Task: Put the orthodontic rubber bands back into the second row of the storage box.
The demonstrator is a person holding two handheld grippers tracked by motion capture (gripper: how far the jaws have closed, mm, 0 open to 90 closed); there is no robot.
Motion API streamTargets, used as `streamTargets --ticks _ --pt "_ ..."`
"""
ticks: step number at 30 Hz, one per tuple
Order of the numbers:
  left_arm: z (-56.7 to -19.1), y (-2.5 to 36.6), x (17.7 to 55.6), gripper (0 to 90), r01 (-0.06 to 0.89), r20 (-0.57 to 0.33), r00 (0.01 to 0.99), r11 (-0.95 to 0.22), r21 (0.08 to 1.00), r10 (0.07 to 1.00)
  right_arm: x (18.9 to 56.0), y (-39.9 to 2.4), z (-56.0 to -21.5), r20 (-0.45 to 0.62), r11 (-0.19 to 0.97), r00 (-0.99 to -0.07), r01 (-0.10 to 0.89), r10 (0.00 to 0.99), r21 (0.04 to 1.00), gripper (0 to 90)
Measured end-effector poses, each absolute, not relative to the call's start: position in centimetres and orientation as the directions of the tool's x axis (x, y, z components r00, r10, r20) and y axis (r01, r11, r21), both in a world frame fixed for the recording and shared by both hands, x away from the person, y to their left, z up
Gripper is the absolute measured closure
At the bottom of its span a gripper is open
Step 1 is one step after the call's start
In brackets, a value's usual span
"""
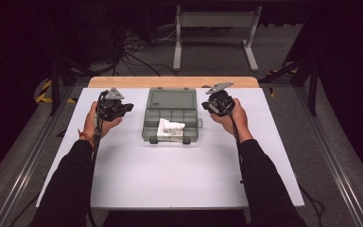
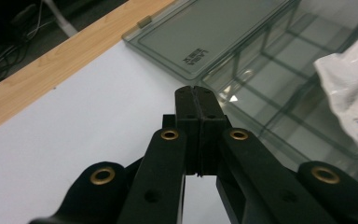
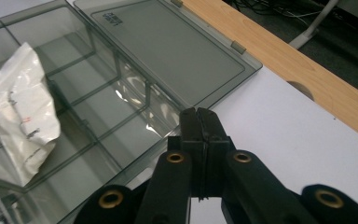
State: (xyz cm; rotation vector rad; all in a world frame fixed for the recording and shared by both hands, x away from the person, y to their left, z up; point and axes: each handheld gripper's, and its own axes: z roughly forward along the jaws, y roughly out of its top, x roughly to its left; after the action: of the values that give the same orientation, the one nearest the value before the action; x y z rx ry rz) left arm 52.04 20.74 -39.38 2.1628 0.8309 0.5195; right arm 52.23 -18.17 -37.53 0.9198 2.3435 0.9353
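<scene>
A grey translucent compartment box lies open on the white table cover, its lid folded flat toward the far side. A crumpled white plastic packet rests in its near compartments; the packet and the packet appear in both gripper views. My left gripper hovers left of the box, jaws pressed together with nothing between them. My right gripper hovers at the box's right side, shut and empty too.
The white cover ends at a wooden strip along the far edge. Beyond it stand a white frame and floor cables. Metal rails run along both sides of the table.
</scene>
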Motion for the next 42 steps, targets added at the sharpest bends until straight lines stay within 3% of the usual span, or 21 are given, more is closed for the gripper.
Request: streamTargets --ticks 15,28,42 --pt "-40.2 19.7 55.1 89.9 0.456 0.08 0.673 -0.498 0.738 0.735 55.1 -18.1 -38.8 -0.139 0.521 -0.64 0.458 0.756 0.72 90.0" --pt "-42.3 18.0 57.2 89.9 0.495 0.072 0.678 -0.527 0.691 0.732 57.6 -18.3 -41.5 -0.136 0.53 -0.609 0.534 0.782 0.658 90.0" --pt "-45.2 16.6 58.6 89.9 0.517 0.055 0.694 -0.551 0.655 0.718 59.3 -16.7 -43.9 -0.131 0.575 -0.642 0.553 0.755 0.603 90.0"
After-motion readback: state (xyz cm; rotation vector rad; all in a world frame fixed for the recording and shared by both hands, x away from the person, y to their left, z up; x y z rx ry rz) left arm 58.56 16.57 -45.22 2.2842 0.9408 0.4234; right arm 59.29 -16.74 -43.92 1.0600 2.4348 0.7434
